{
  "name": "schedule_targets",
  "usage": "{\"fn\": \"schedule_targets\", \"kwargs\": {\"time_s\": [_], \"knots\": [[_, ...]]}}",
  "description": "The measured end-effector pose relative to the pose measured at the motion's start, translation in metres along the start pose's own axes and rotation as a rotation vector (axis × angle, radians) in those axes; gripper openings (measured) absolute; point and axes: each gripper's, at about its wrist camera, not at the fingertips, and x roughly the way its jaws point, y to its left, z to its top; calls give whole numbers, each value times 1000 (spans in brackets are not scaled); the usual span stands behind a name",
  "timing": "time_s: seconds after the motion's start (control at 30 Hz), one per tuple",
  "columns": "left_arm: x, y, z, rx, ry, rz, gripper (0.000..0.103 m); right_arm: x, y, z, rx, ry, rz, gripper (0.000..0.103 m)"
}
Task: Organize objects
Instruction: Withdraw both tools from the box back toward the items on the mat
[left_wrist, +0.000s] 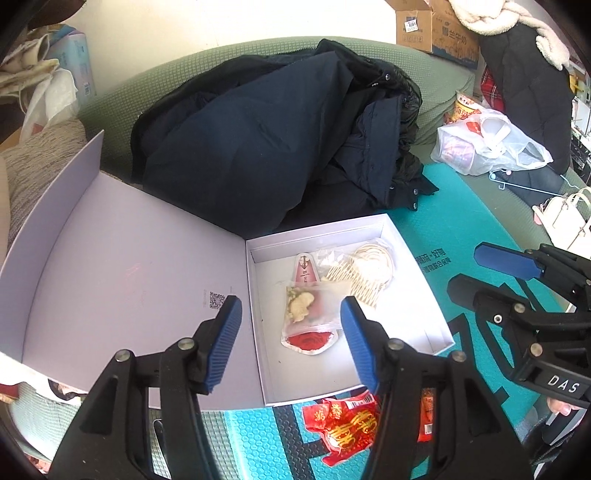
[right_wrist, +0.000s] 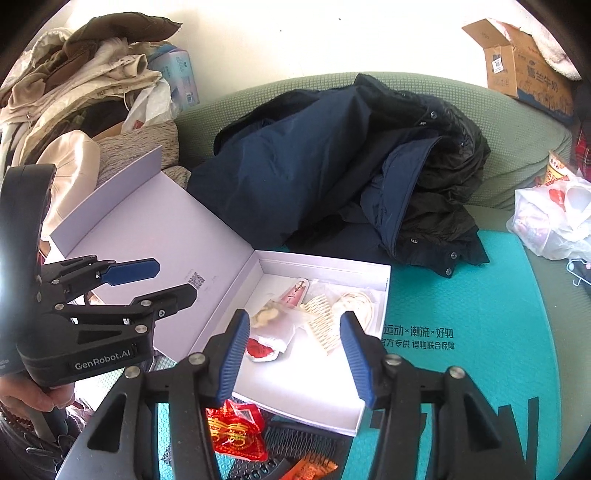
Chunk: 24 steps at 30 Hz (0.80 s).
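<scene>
Left tool (right_wrist: 171, 280) reads "GenRobot.AI"; right tool (left_wrist: 495, 273), "DAS".

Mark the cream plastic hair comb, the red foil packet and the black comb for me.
cream plastic hair comb (right_wrist: 322, 326): right wrist view, its teeth.
red foil packet (right_wrist: 236, 432): right wrist view, gold-printed middle.
black comb (right_wrist: 299, 441): right wrist view, its teeth.
</scene>
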Motion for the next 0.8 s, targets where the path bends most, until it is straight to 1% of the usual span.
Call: {"fn": "schedule_targets", "kwargs": {"time_s": [0.07,0.17,0.27,0.33,0.4,0.47,0.53,0.8], "knots": [[-10,0,-4,-1,-5,5,55,-8,2,-2,-7,-8,-6,52],[-22,-1,-10,-8,-3,8,61,-20,5,-7,-6,-19,-12,53],[-33,-4,-16,-8,-12,8,63,-30,6,-14,-1,-28,-17,55],[-39,-6,-21,-6,-15,14,67,-37,7,-18,1,-32,-23,56],[-46,-9,-27,-6,-18,15,73,-45,9,-24,1,-37,-29,57],[-53,-11,-34,-7,-20,18,76,-53,10,-30,3,-45,-37,59],[-59,-14,-42,-7,-25,21,77,-61,11,-38,14,-54,-47,63],[-63,-21,-75,-12,12,-26,78,-79,14,-70,44,-53,-53,63]]}}
